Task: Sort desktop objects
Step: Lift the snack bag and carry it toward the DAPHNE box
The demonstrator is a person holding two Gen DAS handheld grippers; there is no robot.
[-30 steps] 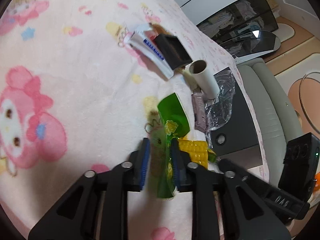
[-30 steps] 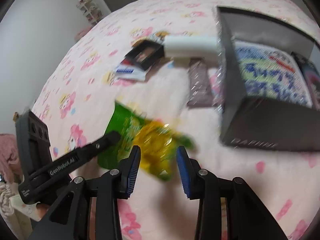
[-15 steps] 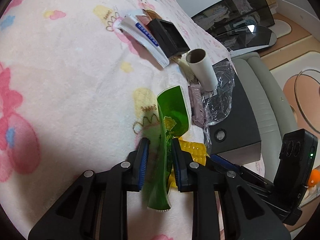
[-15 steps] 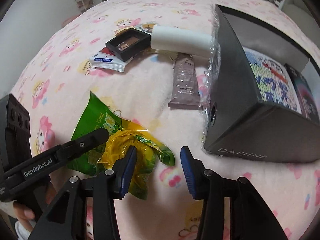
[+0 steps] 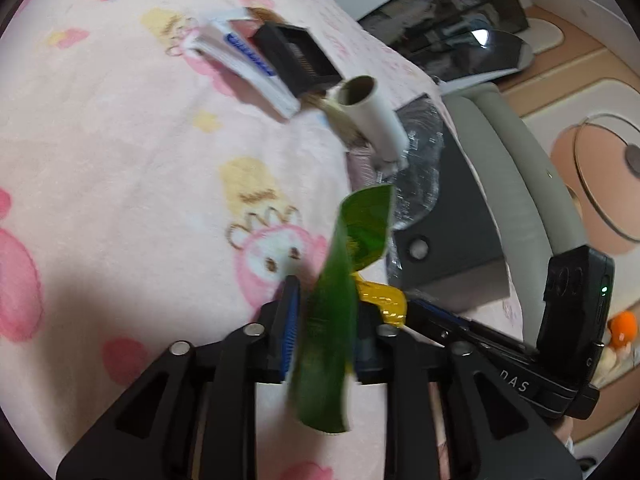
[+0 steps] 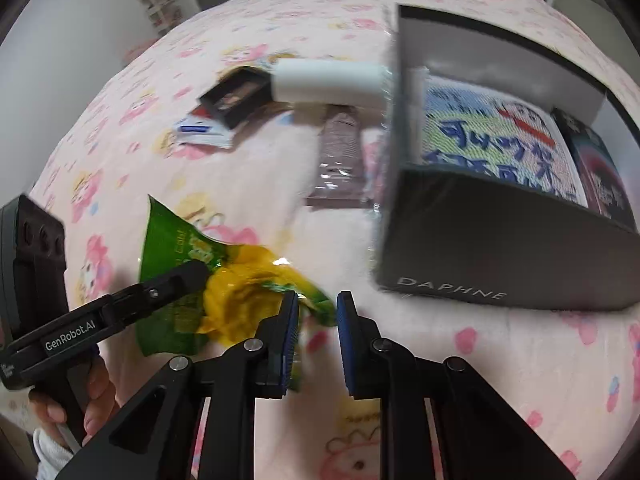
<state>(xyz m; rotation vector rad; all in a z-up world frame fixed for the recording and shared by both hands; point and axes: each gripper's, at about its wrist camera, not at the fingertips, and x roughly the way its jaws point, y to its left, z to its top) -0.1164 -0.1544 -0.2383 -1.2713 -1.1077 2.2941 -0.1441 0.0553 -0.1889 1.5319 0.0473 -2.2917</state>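
My left gripper is shut on a green and yellow snack bag and holds it above the pink blanket. In the right wrist view the same bag hangs from the left gripper's finger. My right gripper is open, its jaws just right of the bag's lower edge, which touches the left pad. A dark open box marked DAPHNE stands to the right with printed items inside.
On the blanket lie a white paper roll, a small black tray, a white and blue packet and a brownish tube. Crumpled clear plastic lies against the box. A grey sofa edge lies beyond.
My left gripper has lifted the bag and carried it toward the box. My right gripper has closed in on the bag's lower edge and its jaws have narrowed.
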